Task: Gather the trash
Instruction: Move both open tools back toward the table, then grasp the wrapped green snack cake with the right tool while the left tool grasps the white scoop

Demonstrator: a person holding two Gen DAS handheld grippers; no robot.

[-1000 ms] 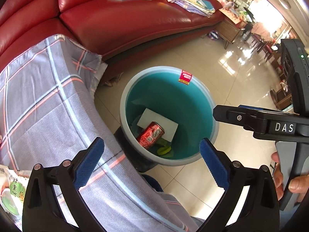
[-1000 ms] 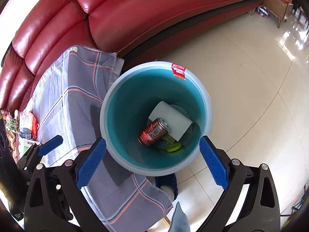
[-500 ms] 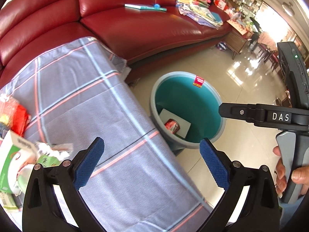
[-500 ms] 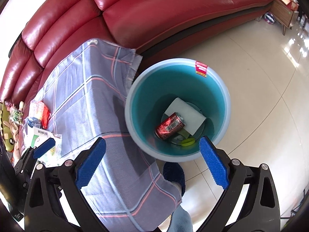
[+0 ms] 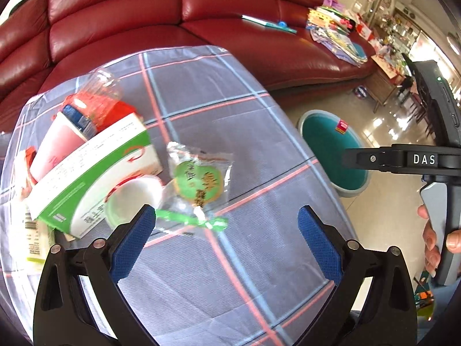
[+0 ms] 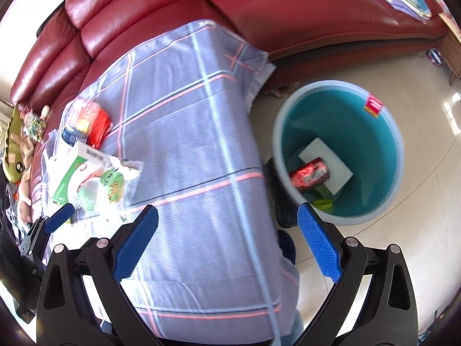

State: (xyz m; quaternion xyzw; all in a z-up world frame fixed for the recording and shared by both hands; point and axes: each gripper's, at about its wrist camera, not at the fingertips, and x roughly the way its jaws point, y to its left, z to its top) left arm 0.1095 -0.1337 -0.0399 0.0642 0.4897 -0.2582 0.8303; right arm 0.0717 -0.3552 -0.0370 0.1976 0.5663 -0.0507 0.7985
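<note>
A pile of trash lies on the plaid tablecloth point(image 5: 224, 132): a clear wrapper with a green round snack point(image 5: 198, 181), a green-and-white box point(image 5: 86, 173), a white lid point(image 5: 132, 199), a pink cup point(image 5: 57, 147) and a red packet under clear plastic point(image 5: 98, 103). My left gripper point(image 5: 227, 239) is open and empty, just in front of the wrapper. My right gripper point(image 6: 227, 242) is open and empty above the table's edge. The teal bin point(image 6: 340, 150) on the floor holds a red can point(image 6: 309, 174) and white paper point(image 6: 325, 164).
A red leather sofa point(image 5: 178, 8) runs behind the table, with books and papers point(image 5: 334, 34) on its far seat. The bin also shows in the left wrist view point(image 5: 331, 150), right of the table. Stuffed toys point(image 6: 17, 141) lie at the far left.
Both grippers have swung left, away from above the bin and toward the table. The trash pile has come into the left wrist view. Both jaws stay open.
</note>
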